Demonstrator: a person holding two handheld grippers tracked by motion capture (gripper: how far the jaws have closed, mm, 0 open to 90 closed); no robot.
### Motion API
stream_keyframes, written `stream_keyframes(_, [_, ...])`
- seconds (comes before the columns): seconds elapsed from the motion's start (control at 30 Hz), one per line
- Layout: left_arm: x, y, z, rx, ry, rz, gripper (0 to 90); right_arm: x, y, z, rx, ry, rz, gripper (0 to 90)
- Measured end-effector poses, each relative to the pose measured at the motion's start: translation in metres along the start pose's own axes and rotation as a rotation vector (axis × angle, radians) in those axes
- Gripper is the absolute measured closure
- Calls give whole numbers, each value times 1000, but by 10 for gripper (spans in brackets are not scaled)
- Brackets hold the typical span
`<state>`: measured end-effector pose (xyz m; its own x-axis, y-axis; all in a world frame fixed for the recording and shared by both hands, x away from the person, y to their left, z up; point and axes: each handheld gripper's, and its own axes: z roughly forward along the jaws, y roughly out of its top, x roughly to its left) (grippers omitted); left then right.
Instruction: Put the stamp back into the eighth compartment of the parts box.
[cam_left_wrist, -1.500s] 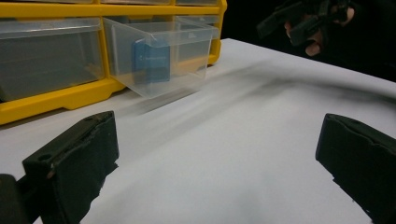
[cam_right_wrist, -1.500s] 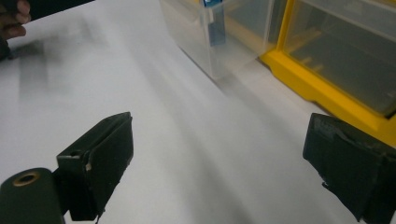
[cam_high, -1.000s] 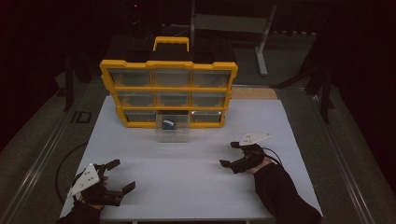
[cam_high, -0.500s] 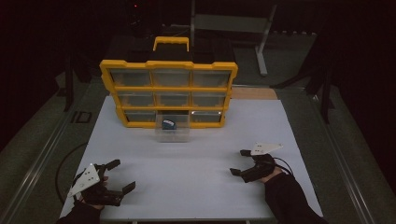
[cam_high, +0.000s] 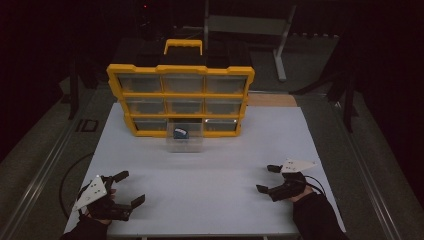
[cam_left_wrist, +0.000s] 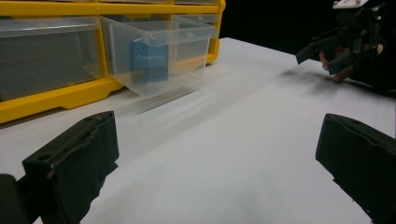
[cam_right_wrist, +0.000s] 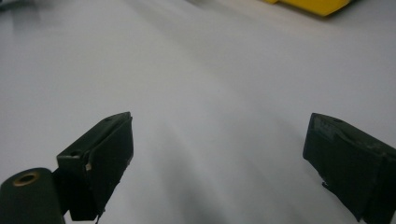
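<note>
A yellow drawer organiser (cam_high: 181, 99) stands at the back of the white table (cam_high: 210, 165). Its bottom-middle clear drawer (cam_high: 185, 141) is pulled out, with a blue object (cam_high: 179, 133) inside; the left gripper view shows the same drawer (cam_left_wrist: 159, 53) and blue object (cam_left_wrist: 148, 59). My left gripper (cam_high: 128, 188) rests open at the front left corner, nothing between its jaws. My right gripper (cam_high: 265, 178) is open near the front right, low over bare table, and appears far off in the left gripper view (cam_left_wrist: 322, 51).
The organiser's other drawers are closed. A cable (cam_high: 67, 175) loops off the table's left edge. A metal stand (cam_high: 280, 35) and dark surroundings lie beyond the table. A yellow corner of the organiser (cam_right_wrist: 310, 5) shows in the right gripper view.
My right gripper has pulled back toward the front right of the table and dropped lower. The left gripper has stayed put.
</note>
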<state>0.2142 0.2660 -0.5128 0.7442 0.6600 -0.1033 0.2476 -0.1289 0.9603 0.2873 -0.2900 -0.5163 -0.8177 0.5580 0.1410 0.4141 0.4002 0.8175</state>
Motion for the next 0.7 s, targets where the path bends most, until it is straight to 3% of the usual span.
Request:
stream_keyframes(0.2, [0, 0, 0, 0, -3, 1, 1, 9, -2, -9, -9, -59, -23, 84])
stream_keyframes(0.3, [-1, 0, 0, 0, -3, 2, 1, 9, -4, -10, -14, -67, -26, 84])
stream_keyframes(0.7, [-1, 0, 1, 6, -5, 2, 1, 8, -5, -4, -11, -46, -37, 85])
